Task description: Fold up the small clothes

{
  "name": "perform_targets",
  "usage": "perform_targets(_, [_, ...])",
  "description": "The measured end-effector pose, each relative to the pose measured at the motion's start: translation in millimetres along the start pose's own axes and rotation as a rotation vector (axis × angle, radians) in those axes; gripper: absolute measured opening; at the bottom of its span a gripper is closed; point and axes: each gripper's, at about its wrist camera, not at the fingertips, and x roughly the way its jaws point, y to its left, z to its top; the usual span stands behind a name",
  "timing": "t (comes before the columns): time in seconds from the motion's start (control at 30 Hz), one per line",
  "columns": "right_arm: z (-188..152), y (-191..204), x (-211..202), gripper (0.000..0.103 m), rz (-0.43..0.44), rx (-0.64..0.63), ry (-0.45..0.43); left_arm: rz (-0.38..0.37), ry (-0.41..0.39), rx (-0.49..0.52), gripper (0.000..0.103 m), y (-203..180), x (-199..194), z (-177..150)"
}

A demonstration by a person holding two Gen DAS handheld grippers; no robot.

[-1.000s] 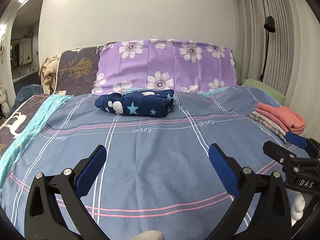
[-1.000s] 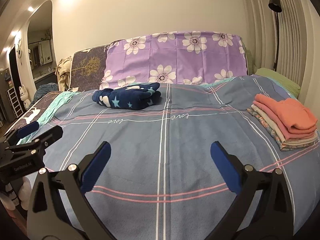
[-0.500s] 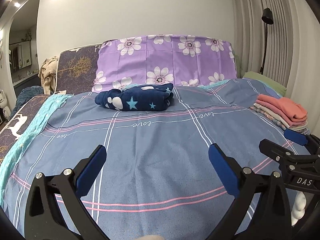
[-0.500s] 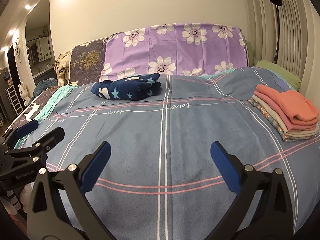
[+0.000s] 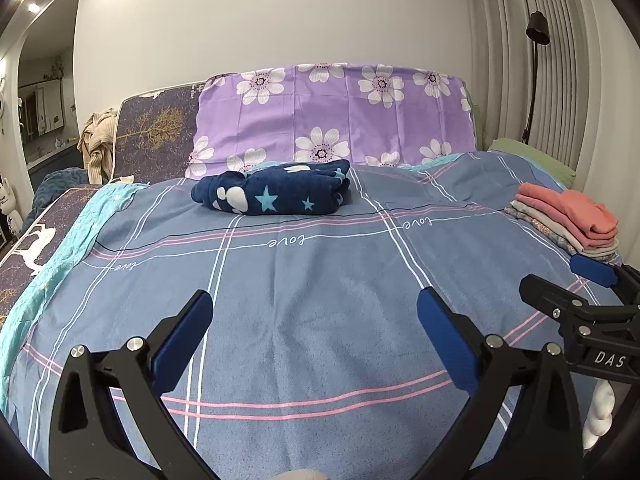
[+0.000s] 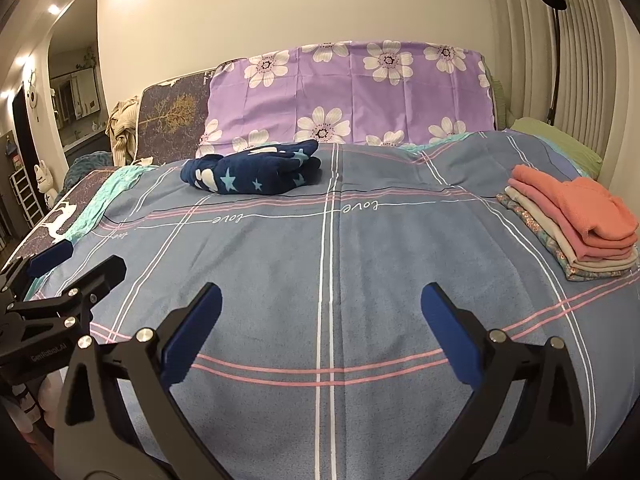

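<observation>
A dark blue garment with stars [image 5: 276, 194] [image 6: 256, 174] lies bunched at the far side of the bed, in front of the purple flowered pillow. A stack of folded clothes [image 5: 568, 220] [image 6: 576, 220], coral on top, sits at the bed's right side. My left gripper [image 5: 314, 316] hovers open over the near part of the bedspread, nothing between its blue pads. My right gripper [image 6: 318, 308] is open too and holds nothing. Each gripper shows at the edge of the other's view: the right gripper [image 5: 568, 288] and the left gripper [image 6: 76, 264].
The grey-blue checked bedspread [image 5: 320, 280] [image 6: 400, 260] covers the bed. A purple flowered pillow [image 5: 336, 116] leans at the head. A dark patterned cushion [image 5: 156, 136] and beige cloth [image 5: 96, 144] stand at the left. A black floor lamp [image 5: 534, 64] and a green pillow [image 5: 532, 160] are at the right.
Both views have tilted up and pulled back slightly; the bed sits lower in frame. The clothes have not moved and both grippers stay open.
</observation>
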Motion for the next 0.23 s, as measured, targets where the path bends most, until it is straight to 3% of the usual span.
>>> perform_targets(0.23, [1.4,5.3,6.4,0.101,0.012,-0.01,0.016,0.013,0.012,0.011,0.102,-1.8,4.0,-1.6])
